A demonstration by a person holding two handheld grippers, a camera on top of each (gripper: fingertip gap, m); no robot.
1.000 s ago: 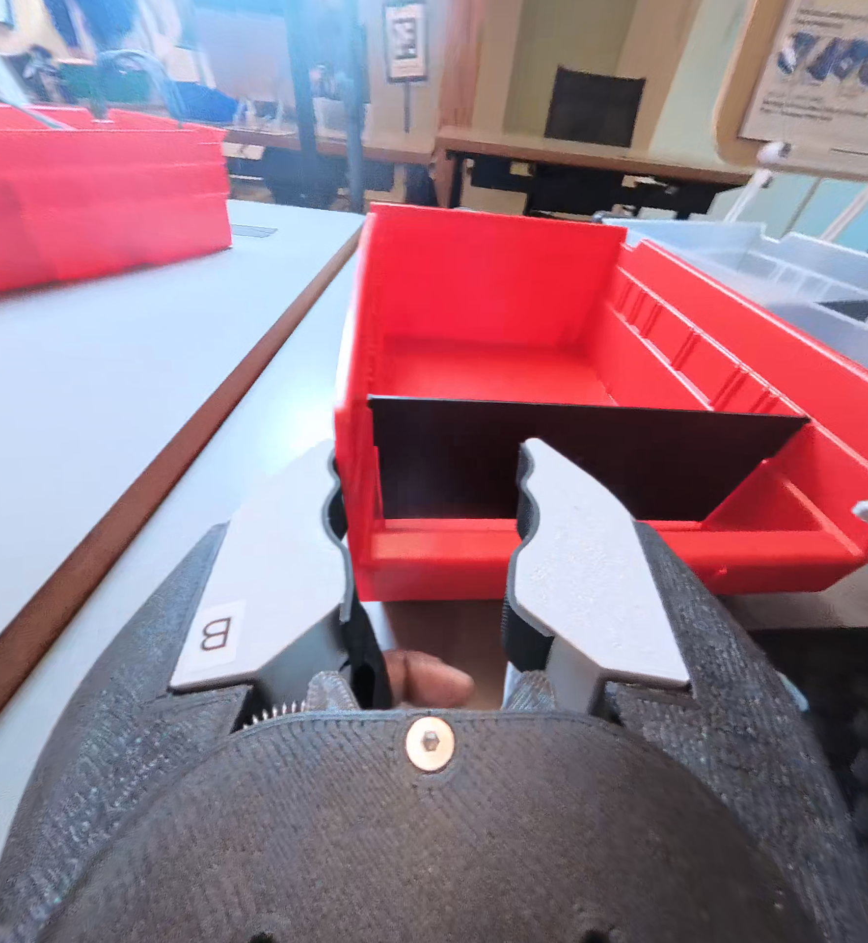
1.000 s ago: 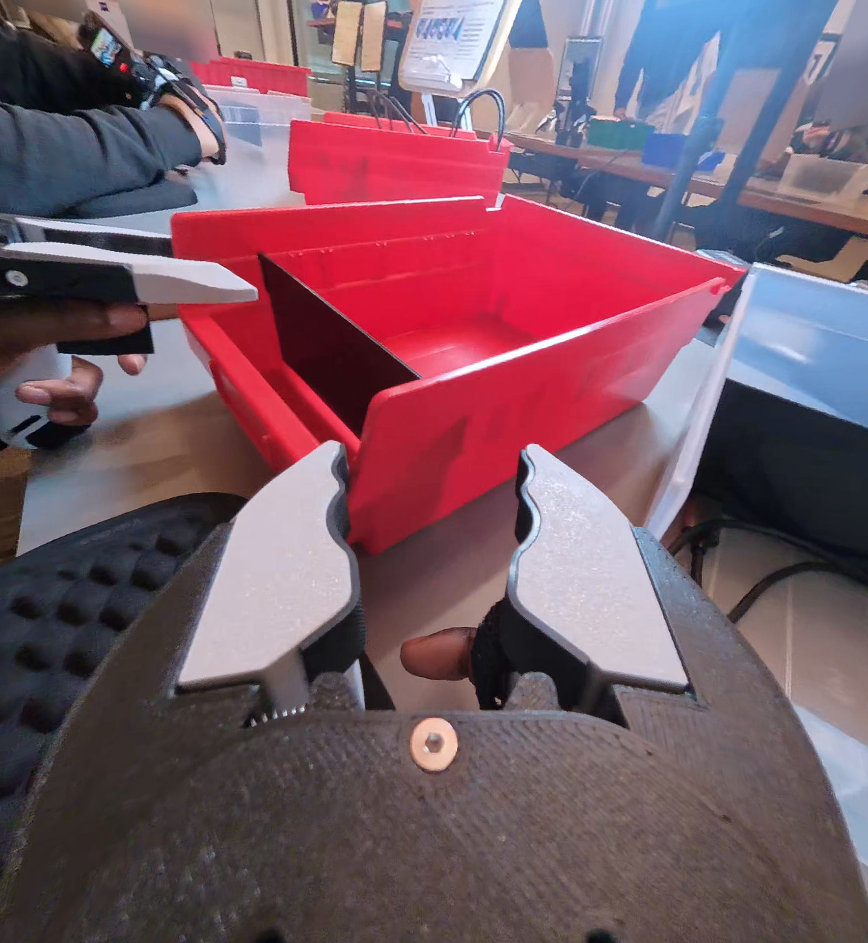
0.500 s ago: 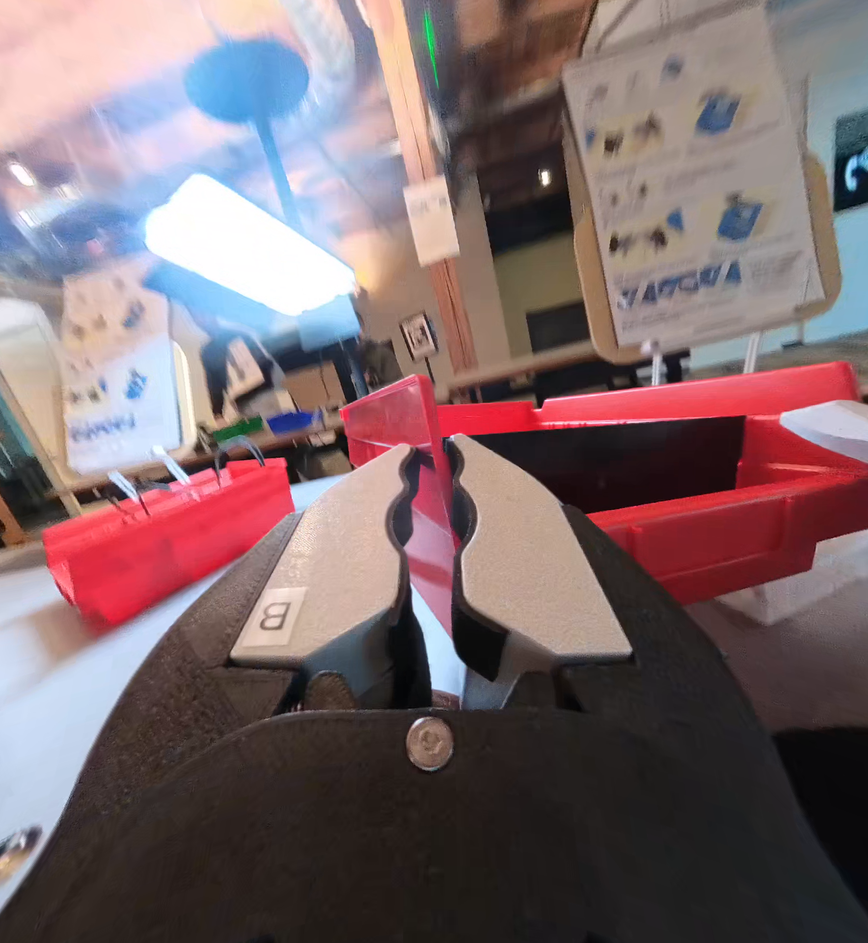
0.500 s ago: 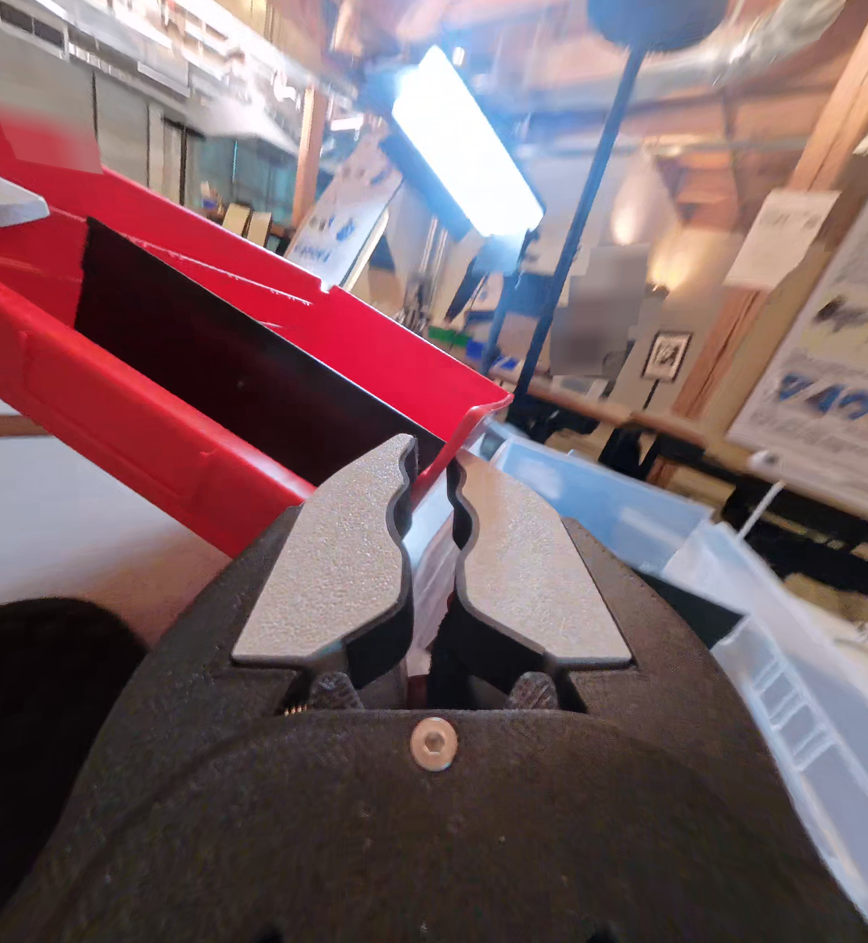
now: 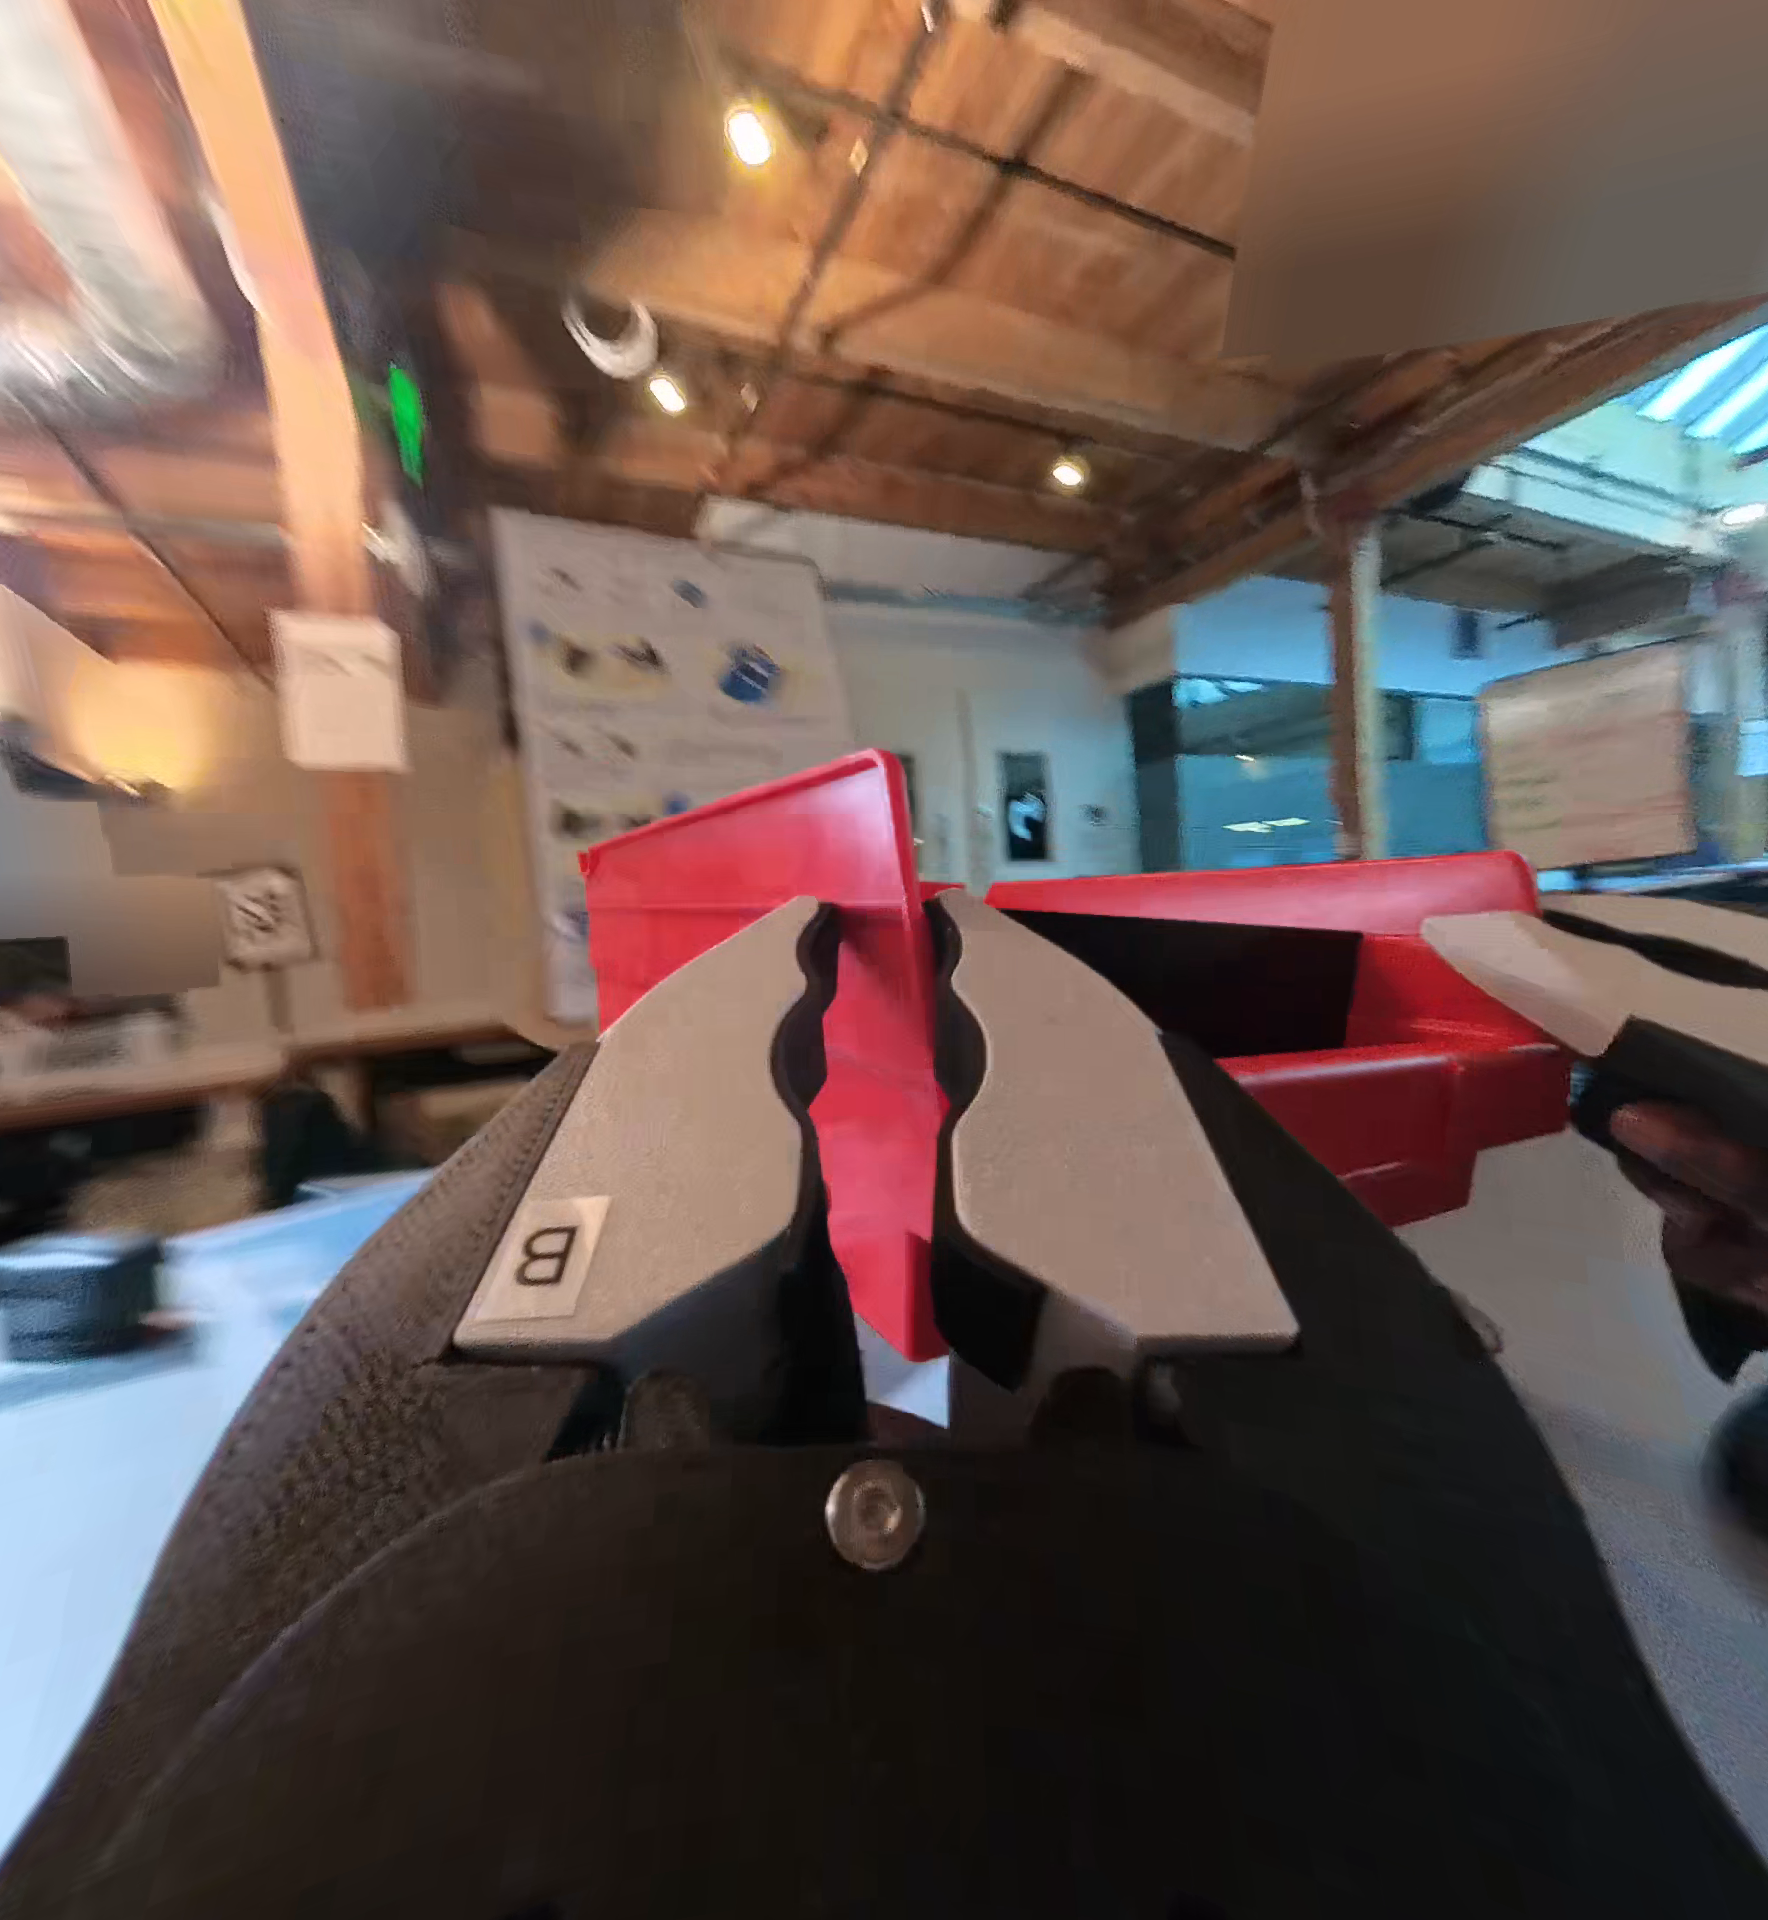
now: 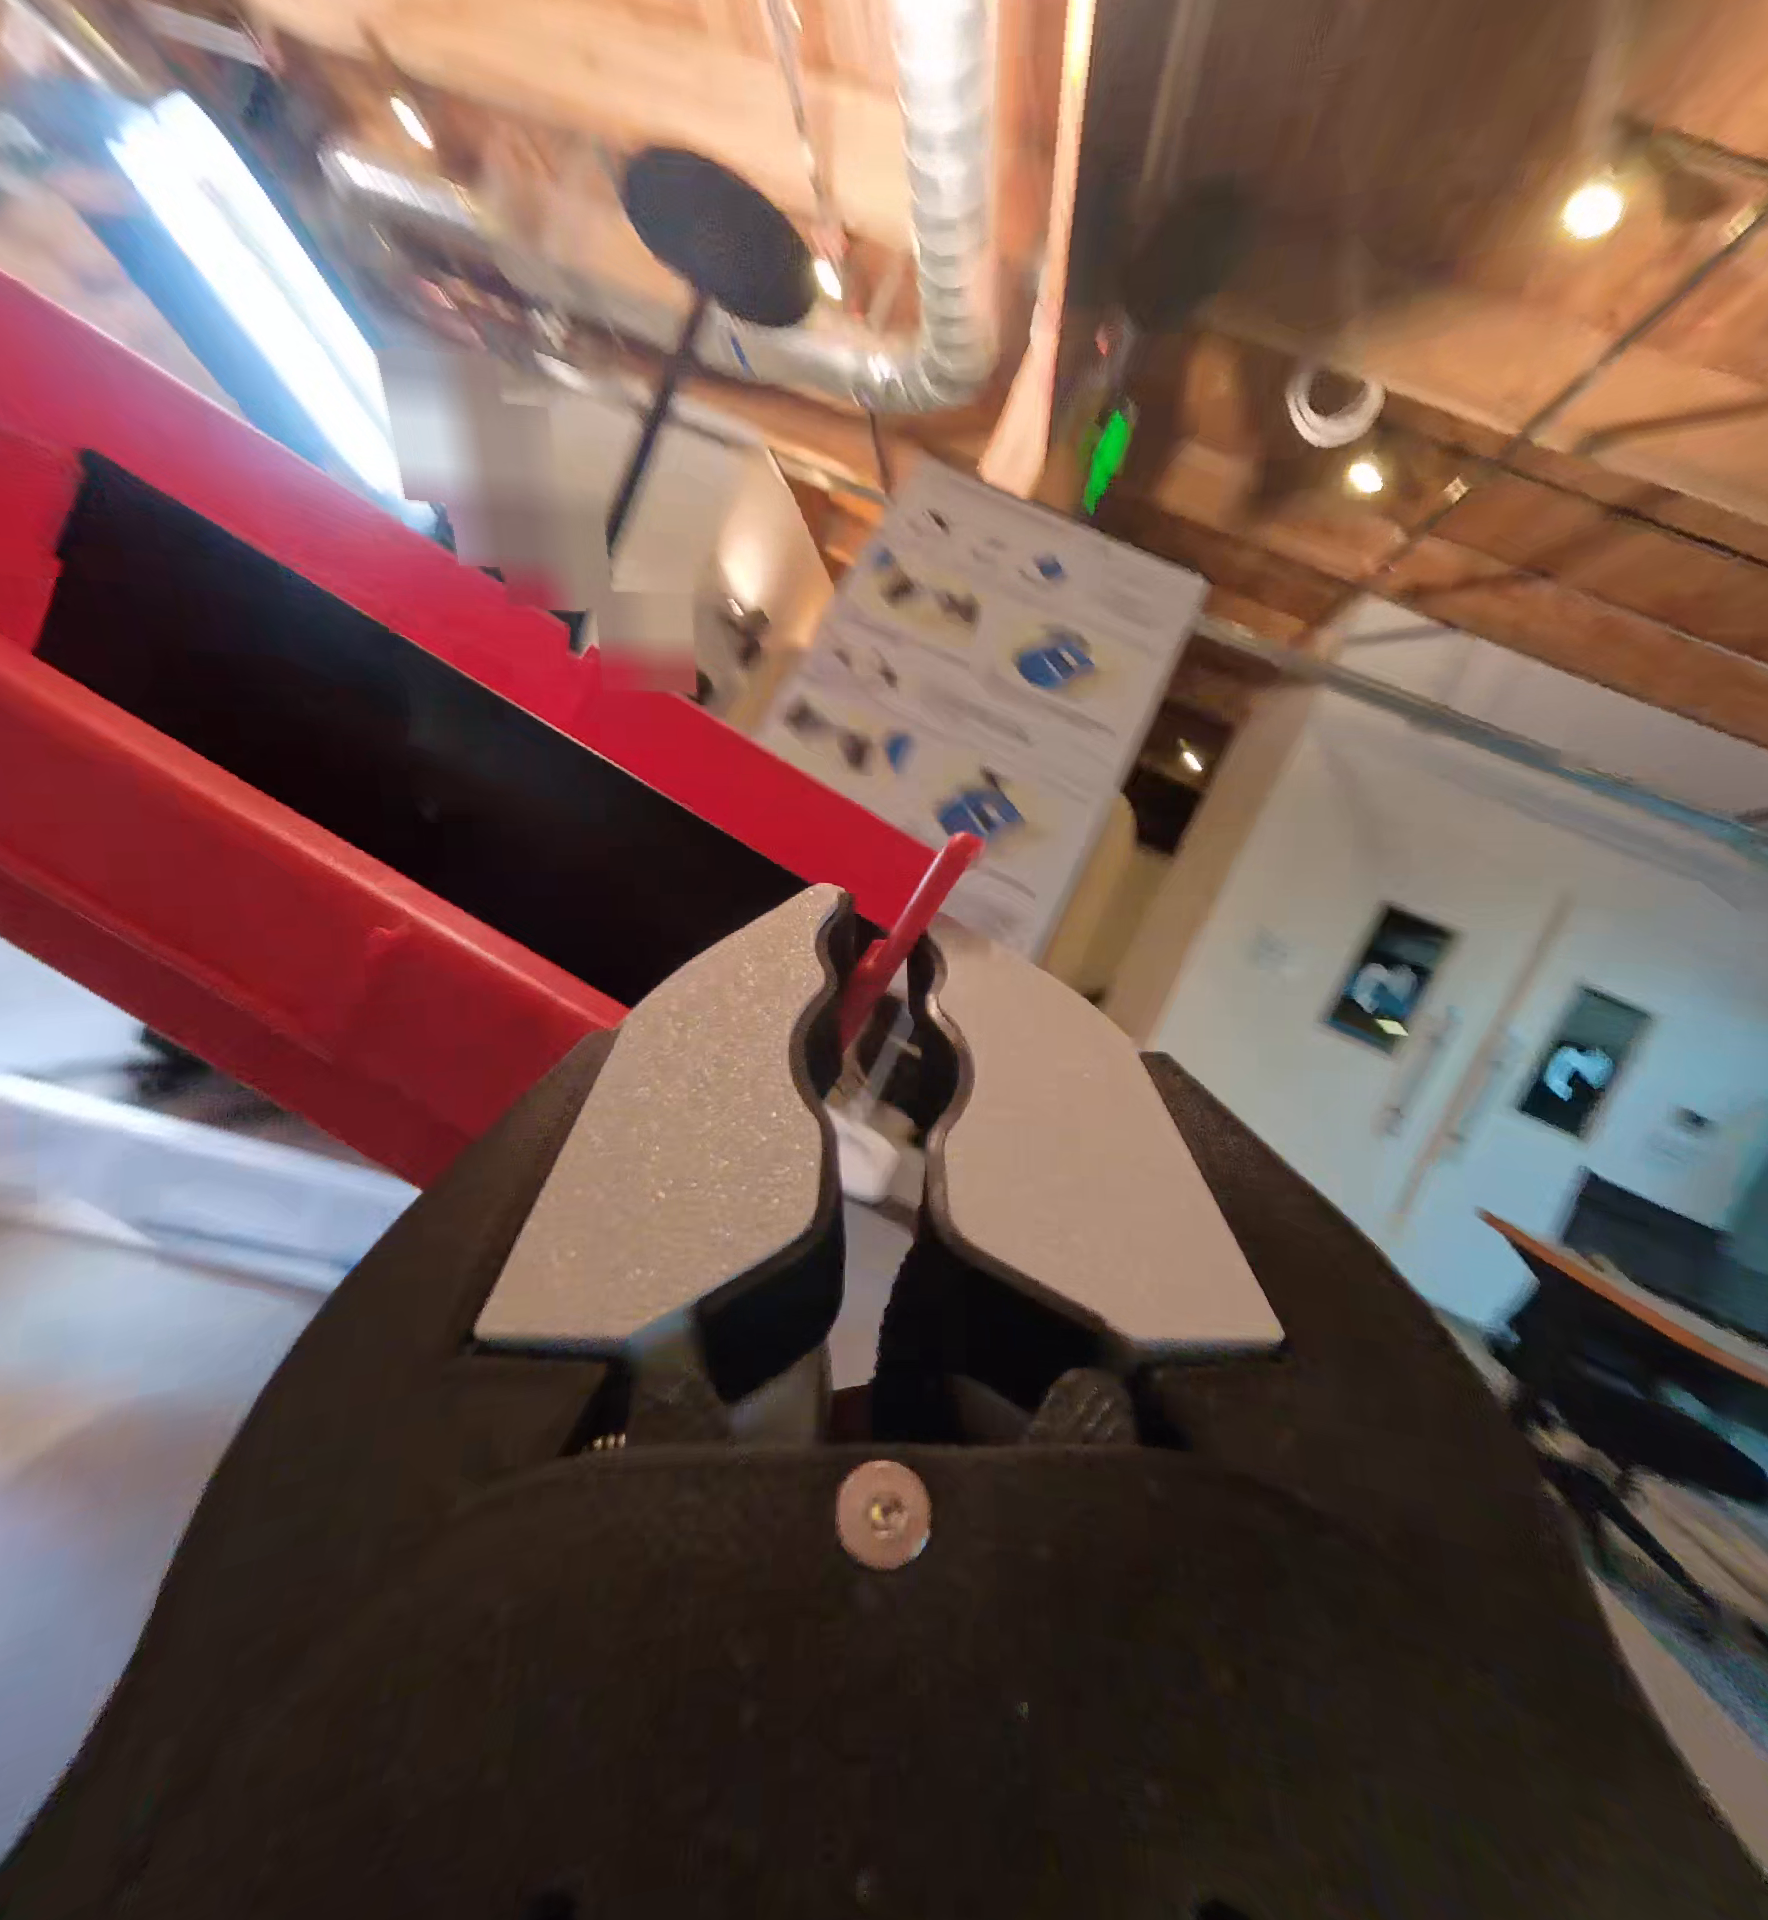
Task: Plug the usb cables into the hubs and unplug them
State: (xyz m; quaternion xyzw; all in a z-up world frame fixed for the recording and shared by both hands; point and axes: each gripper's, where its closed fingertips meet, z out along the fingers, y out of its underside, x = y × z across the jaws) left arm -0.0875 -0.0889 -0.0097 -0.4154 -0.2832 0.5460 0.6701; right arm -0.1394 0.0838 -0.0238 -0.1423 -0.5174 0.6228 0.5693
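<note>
Left gripper (image 5: pixel 878 1039) fingers narrow, clamped on side wall of red bin (image 5: pixel 755 883). Right gripper (image 6: pixel 885 1003) fingers narrow too, pinching thin red edge at bin's other side. Bin tilted, black divider (image 6: pixel 360 727) across its inside. Right gripper also shows at right edge of left wrist view, hand (image 5: pixel 1732 1216) beneath. Pale desk (image 5: pixel 49 1455) below, blurred. Usb cables and hubs not visible in either view.

I see a workshop or lab space: exposed wooden ceiling (image 5: pixel 963 208), a metal duct (image 6: pixel 937 208), an instruction poster (image 5: pixel 672 707) on a stand, and work tables (image 6: pixel 1690 1340) at the wall.
</note>
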